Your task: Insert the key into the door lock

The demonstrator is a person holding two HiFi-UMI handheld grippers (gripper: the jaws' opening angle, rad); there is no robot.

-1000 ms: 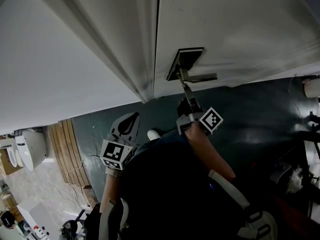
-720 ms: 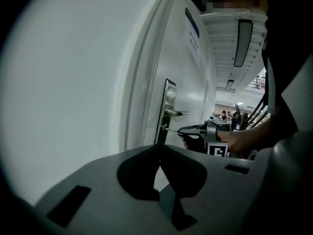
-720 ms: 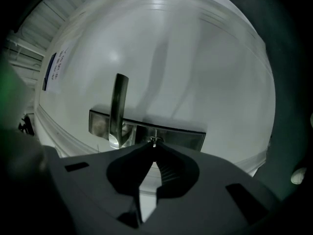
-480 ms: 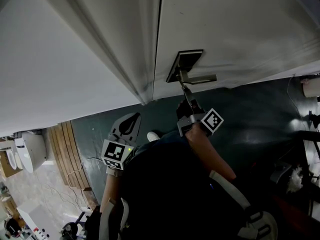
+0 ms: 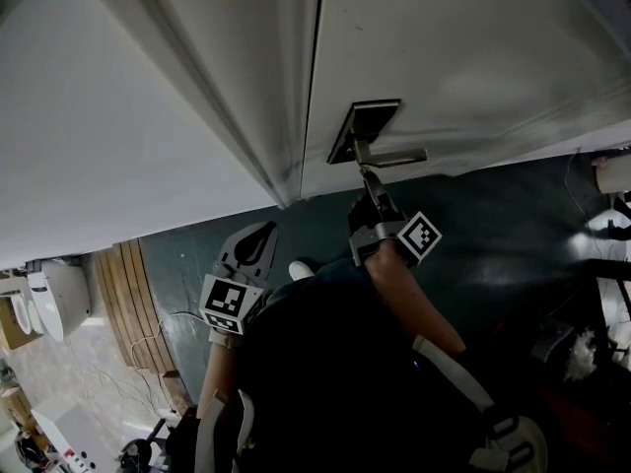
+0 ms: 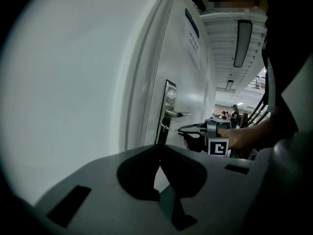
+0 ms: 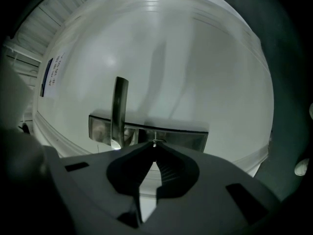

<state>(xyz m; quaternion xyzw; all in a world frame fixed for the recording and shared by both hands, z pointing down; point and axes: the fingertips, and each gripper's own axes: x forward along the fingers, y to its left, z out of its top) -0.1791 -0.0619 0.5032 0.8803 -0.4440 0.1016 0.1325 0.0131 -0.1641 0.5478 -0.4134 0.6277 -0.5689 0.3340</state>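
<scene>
The right gripper point(image 5: 373, 187) pinches the key point(image 7: 154, 142), whose tip is at the lock plate point(image 7: 183, 138) just ahead. The left gripper point(image 6: 159, 151) is closed and empty.

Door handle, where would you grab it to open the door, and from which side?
Grip the door handle near its free end, far from the lock plate. It is a slim bar lying along the door, so come straight at the door, jaws above and below it. The left hand-held gripper looks free.
</scene>
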